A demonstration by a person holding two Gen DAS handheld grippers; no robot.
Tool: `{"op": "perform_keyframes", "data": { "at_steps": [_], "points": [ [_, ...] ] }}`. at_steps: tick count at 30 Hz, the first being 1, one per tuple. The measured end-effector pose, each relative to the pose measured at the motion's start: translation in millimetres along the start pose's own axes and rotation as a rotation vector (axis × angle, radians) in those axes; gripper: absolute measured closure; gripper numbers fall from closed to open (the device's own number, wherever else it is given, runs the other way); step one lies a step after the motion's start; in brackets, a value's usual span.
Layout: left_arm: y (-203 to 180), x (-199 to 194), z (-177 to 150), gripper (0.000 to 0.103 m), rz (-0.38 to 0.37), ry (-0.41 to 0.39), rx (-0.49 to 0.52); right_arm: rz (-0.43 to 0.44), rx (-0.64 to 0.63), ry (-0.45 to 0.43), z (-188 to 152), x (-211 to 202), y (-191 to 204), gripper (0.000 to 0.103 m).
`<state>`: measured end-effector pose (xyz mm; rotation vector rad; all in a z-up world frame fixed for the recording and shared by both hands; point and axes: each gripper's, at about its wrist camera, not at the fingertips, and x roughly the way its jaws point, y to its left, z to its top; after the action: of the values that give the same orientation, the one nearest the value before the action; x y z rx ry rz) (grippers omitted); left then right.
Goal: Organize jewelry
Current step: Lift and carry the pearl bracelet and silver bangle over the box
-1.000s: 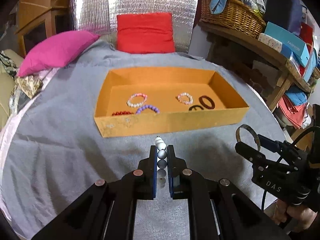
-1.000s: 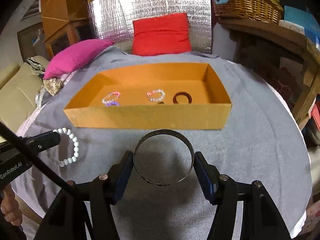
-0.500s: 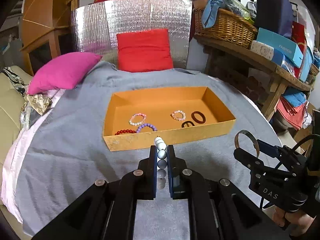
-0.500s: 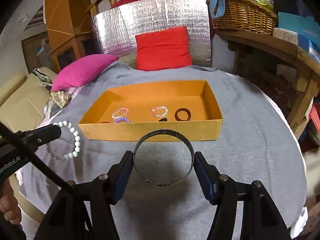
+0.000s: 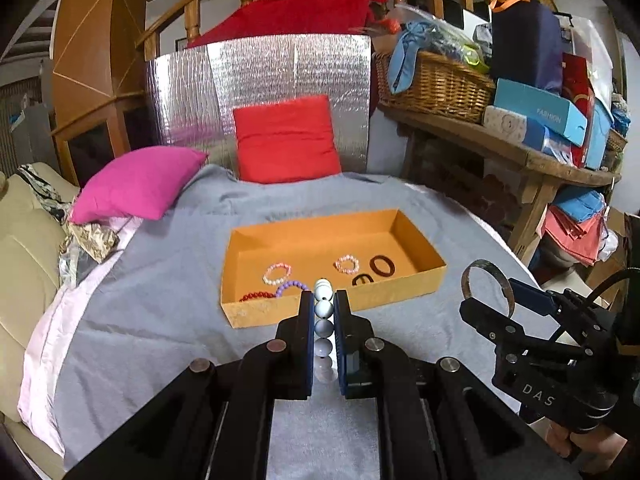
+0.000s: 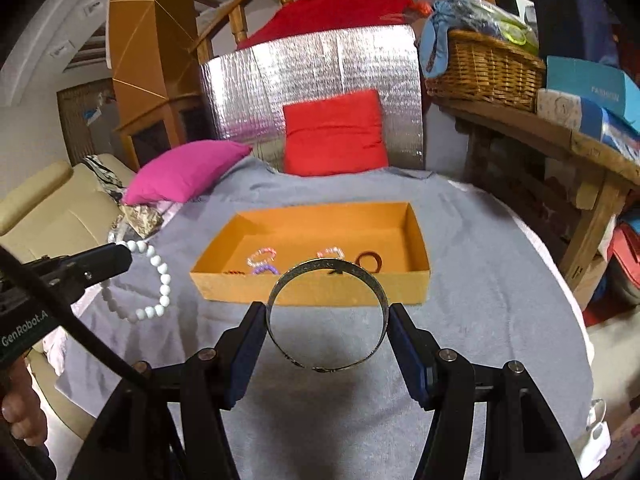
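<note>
Left tool [image 5: 324,312] pinched tight on a white bead bracelet [image 5: 323,334], beads lined up between the blue pads, rest of the loop dangling free in the right wrist view [image 6: 154,284]. Right tool [image 6: 328,320] spread wide yet clamped on a thin metal bangle [image 6: 328,316], pads pressing on its outer rim from both sides, ring standing almost upright. Both held above the grey cloth [image 5: 160,320], short of the orange box [image 5: 400,292] and clear of its near wall

Inside the box: two pale pink bead bracelets [image 5: 277,274] [image 5: 346,264], a purple bead bracelet [image 5: 290,289], a red bead bracelet [image 5: 256,295] tucked against the near wall, a brown ring [image 5: 382,267] and a dark one [image 5: 362,280] partly hidden behind the wall. Six pieces in, then; two in the tools and not yet dropped. No other loose jewelry visible on the cloth, so likely the last two, though the area close under the tools stays hidden

Plenty of bare floor in the far half of the box and at its right end for both pieces. Near wall to be cleared before any release. Open cloth all round the box; cloth's edge falling away at left and right, wooden shelf [image 5: 520,156] well off to the right, pink cushion [image 5: 140,184] and red cushion [image 5: 286,140] well behind
</note>
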<state>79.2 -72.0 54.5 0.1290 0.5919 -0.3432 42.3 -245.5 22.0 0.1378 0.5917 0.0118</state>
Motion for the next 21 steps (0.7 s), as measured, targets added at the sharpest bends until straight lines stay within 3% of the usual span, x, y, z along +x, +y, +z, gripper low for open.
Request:
{"op": "perform_keyframes", "data": {
  "at_steps": [11, 21],
  "points": [
    [17.6, 3.6, 18.8, 0.093, 0.037, -0.032, -0.001, 0.02, -0.019, -0.033, 23.2, 4.8, 20.1, 0.039],
    [34.8, 50.7, 49.1, 0.093, 0.074, -0.032, 0.026, 0.024, -0.01, -0.002, 49.6, 57.9, 24.0, 0.039]
  ]
}}
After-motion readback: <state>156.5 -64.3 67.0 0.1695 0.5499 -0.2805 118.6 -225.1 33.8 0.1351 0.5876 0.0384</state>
